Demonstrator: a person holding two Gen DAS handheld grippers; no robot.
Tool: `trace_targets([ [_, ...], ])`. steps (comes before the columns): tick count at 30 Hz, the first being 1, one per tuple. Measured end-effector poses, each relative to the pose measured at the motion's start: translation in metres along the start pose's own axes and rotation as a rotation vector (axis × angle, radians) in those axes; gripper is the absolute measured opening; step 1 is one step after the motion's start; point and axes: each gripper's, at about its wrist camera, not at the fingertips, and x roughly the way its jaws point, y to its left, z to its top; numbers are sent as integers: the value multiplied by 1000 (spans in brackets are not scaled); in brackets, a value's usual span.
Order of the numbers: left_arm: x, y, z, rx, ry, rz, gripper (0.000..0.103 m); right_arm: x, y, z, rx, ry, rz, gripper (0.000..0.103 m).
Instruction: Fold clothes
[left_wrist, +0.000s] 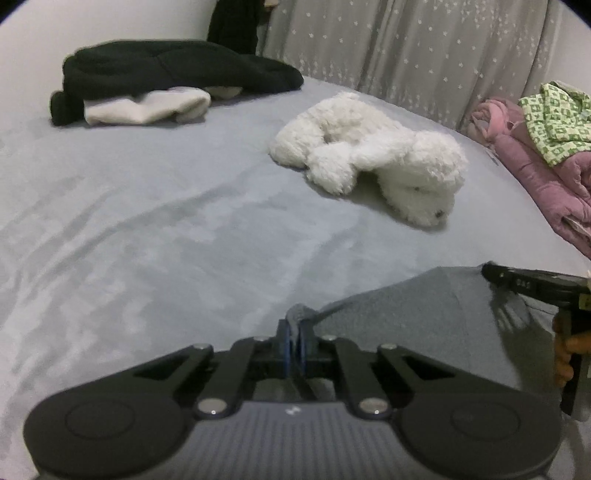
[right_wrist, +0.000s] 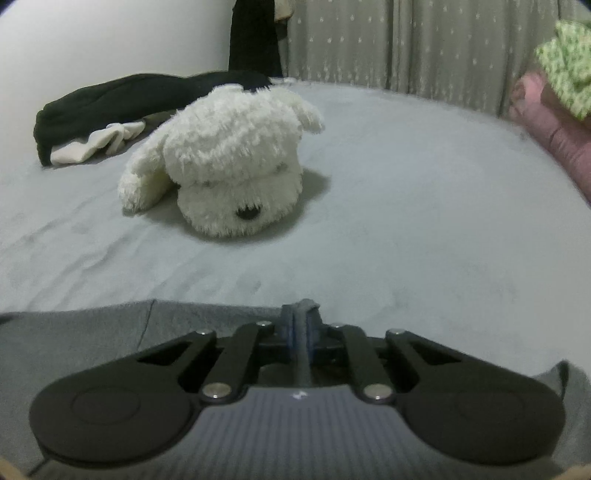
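Two hand-held grippers are recorded, each clamped on the far edge of one flat grey knit garment (left_wrist: 424, 306) laid on the pale grey bedsheet (left_wrist: 147, 221). Left gripper (left_wrist: 294, 334): jaws closed tight, a small tuft of grey cloth pinched between the blue pads. Right gripper (right_wrist: 303, 325): jaws likewise closed, a fold of the same edge gripped between them. The two pinch points are set apart along one hem, presumably so that the edge can be lifted evenly and carried over as a fold. The garment is held near the bed's front, nearest the person, whose fingers (left_wrist: 567, 354) are seen on the right handle. Other items entered: one white plush toy dog (right_wrist: 229, 166), lying beyond the garment; one black garment (left_wrist: 166, 70) with a white cloth (left_wrist: 147, 107) beside it, far left; one pink quilted bundle (left_wrist: 535, 173) topped by green-patterned fabric (left_wrist: 554, 122), far right; star-printed grey curtains (left_wrist: 406, 48) behind.
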Motion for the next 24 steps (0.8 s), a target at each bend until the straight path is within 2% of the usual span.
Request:
trace_targets([
  [4,-12,6,11,20,-60,30,5,-10,8,9,5,-88,-6,7],
  [7,-11,13,15,9,-76,55,5,-10,14,14,-10,-111,0,7],
  [10,1,19,10,4,-73,81,5,0,24,14,-37,-108,-7,6],
  [14,27,31,-4,-27,-39,60,6,22,34,7,-77,-62,-51,6],
  [18,29,35,-7,-58,-78,66,16,29,42,0,-123,-54,-96,7],
  [20,24,35,-4,-75,-91,94,34,25,43,2,-128,-50,-108,8],
  [21,21,35,-2,-83,-98,110,37,23,43,3,-130,-48,-113,19],
  [22,18,36,-1,-91,-104,126,38,21,44,4,-132,-46,-119,25],
  [23,16,37,1,-98,-104,136,39,15,41,4,-116,-51,-124,37],
  [24,14,40,2,-114,-102,131,39,9,38,5,-103,-58,-130,43],
])
